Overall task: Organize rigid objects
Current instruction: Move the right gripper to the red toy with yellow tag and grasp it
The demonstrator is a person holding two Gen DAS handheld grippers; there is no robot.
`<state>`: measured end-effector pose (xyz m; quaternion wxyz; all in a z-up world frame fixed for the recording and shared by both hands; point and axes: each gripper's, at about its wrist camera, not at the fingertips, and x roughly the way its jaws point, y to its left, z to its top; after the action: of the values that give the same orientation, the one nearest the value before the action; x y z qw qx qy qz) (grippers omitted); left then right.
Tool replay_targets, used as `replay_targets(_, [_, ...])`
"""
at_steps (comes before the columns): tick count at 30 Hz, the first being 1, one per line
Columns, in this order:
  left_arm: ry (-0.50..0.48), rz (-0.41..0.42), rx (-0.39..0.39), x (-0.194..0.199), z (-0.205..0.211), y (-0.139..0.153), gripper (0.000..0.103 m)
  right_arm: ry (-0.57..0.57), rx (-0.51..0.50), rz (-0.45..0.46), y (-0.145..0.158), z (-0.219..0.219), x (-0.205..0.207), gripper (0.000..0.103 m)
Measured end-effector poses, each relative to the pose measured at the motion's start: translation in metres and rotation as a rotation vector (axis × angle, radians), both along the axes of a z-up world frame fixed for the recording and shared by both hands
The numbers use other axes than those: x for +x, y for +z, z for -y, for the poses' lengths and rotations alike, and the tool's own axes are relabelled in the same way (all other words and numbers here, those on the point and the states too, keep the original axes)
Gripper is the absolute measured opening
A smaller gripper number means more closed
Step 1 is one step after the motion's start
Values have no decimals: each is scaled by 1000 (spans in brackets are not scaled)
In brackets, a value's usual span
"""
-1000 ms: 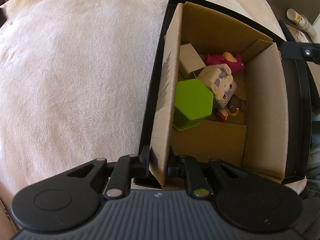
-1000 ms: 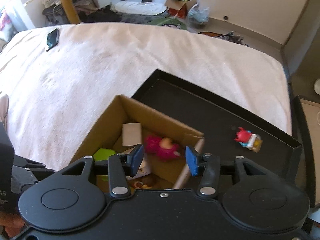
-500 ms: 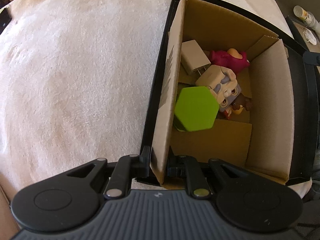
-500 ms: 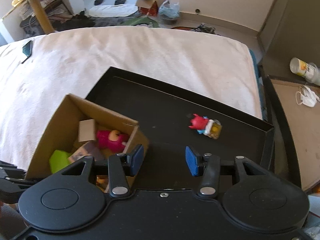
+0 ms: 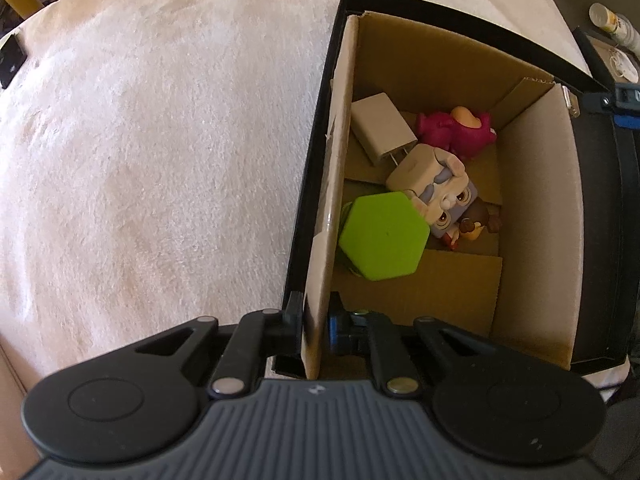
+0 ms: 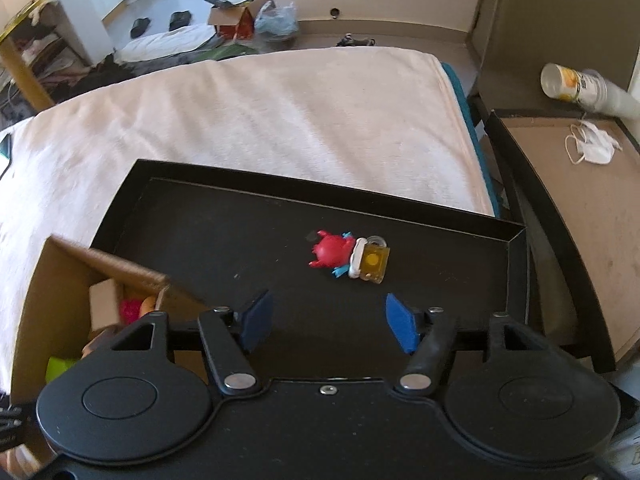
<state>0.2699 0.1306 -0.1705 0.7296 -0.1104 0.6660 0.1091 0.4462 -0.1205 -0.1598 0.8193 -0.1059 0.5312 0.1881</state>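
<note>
My left gripper (image 5: 316, 322) is shut on the left wall of the cardboard box (image 5: 334, 184), which stands at the left end of the black tray (image 6: 224, 232). Inside the box lie a green hexagon block (image 5: 382, 236), a white charger (image 5: 380, 128), a pink plush figure (image 5: 456, 130), a grey-beige block figure (image 5: 436, 188) and a small brown toy (image 5: 476, 226). My right gripper (image 6: 328, 322) is open and empty above the tray floor. A red figure with a yellow base (image 6: 348, 256) lies on the tray just ahead of it.
The tray rests on a pale fuzzy blanket (image 6: 280, 112) covering the bed. A side table (image 6: 580, 208) at the right holds a bottle (image 6: 580, 84) and a white mask (image 6: 596, 150). A phone (image 5: 10, 60) lies at the blanket's far left edge.
My right gripper has swung right from over the box to the open tray and opened wider, facing the red figure. The left gripper has kept its hold on the box wall.
</note>
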Motion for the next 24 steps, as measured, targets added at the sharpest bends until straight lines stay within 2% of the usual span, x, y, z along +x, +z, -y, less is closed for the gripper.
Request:
replay_targets(7, [-15,10,-2,0,1,1,10,-46,20,10,-18,2,20,70])
replay_targets(9, [-17,6,-3,1,1,1,10,-55,6,15,-25,0,26,74])
replay_targets(14, [-11,3,-3,4,0,1,10,-66,-10,0,-43,-3,37,75])
replay_targets(20, [2,8,-3,2,-1,1,10,-81,-36,22,-54,-8,45,81])
replay_targets(24, [-12,7,11,1,0,1,10,-70,-55,22,-62,-13,47,80])
